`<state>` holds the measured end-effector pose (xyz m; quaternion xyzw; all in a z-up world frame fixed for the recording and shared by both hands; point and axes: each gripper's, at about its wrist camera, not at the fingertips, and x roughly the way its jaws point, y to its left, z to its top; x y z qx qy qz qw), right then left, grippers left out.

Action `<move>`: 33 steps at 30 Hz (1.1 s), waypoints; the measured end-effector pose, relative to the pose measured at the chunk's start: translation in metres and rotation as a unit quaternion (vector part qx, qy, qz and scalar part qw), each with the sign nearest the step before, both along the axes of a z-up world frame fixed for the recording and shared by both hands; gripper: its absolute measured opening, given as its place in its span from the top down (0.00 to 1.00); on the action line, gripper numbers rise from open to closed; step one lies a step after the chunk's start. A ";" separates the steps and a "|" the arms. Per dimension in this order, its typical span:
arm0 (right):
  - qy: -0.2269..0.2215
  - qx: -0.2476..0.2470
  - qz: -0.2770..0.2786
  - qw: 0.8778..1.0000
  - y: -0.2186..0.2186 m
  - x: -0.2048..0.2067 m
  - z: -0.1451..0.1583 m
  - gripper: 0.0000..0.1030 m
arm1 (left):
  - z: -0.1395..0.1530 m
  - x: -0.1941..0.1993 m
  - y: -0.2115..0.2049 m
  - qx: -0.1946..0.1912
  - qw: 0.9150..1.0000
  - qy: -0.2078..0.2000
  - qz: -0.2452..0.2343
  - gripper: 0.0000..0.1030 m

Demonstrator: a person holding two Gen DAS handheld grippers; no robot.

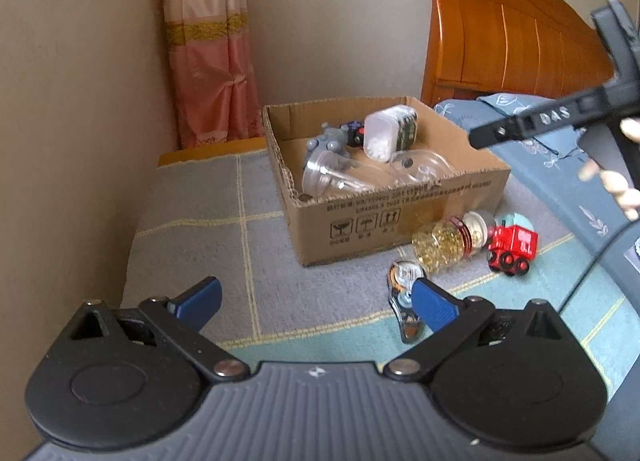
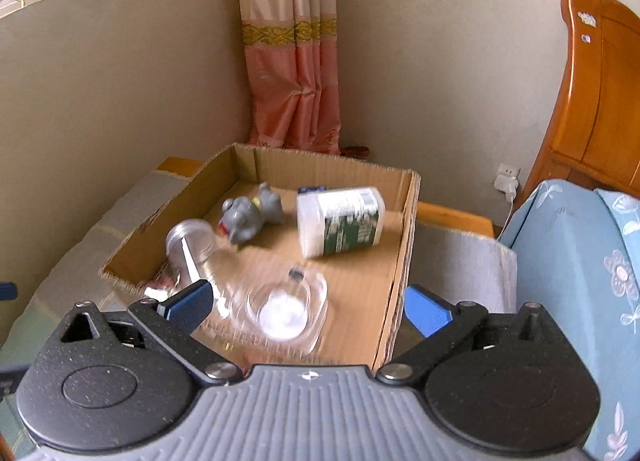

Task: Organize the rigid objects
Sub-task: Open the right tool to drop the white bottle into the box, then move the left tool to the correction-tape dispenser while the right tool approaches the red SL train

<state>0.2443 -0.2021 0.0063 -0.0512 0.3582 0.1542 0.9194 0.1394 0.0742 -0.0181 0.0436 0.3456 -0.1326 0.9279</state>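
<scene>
A cardboard box (image 1: pixel 404 217) (image 2: pixel 396 293) stands on the bed and holds a grey toy animal (image 2: pixel 250 217), a white jar with a green label (image 2: pixel 340 219), a clear bottle (image 2: pixel 192 249) and a clear glass container (image 2: pixel 286 303). Outside it lie a jar of yellow beads (image 1: pixel 444 243), a red toy train (image 1: pixel 512 249) and a small clear-and-black gadget (image 1: pixel 404 301). My left gripper (image 1: pixel 316 303) is open and empty, low over the blanket, its right finger over the gadget. My right gripper (image 2: pixel 308 305) is open and empty above the box; it also shows in the left wrist view (image 1: pixel 536 121).
A grey-and-teal checked blanket (image 1: pixel 200 237) covers the bed. A beige wall runs along the left. A pink curtain (image 1: pixel 208 61) hangs in the corner. A wooden headboard (image 1: pixel 512 45) and a blue floral pillow (image 2: pixel 572 261) are on the right.
</scene>
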 end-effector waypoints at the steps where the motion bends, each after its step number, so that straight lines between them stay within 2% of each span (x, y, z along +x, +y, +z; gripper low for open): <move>1: 0.001 0.003 0.001 1.000 -0.002 -0.005 -0.003 0.00 | -0.001 -0.002 -0.001 0.002 1.000 0.000 0.000 0.02; 7: 0.011 0.011 0.013 1.000 -0.011 -0.035 -0.031 0.00 | -0.008 -0.009 -0.005 0.005 1.000 0.006 0.001 0.02; 14: 0.039 0.019 0.035 0.998 -0.008 -0.049 -0.066 0.00 | -0.015 -0.014 -0.010 0.009 1.000 0.018 0.000 0.02; 22: 0.061 -0.008 0.074 0.995 0.008 -0.059 -0.084 0.00 | -0.018 -0.016 -0.012 0.017 1.000 0.022 -0.005 0.02; 29: 0.121 -0.003 0.108 0.987 0.013 -0.085 -0.101 0.00 | -0.023 -0.010 -0.016 0.026 0.999 0.027 -0.016 0.02; 33: 0.111 -0.028 0.091 0.989 0.020 -0.101 -0.104 0.00 | -0.026 -0.003 -0.026 0.035 0.998 0.030 -0.034 0.02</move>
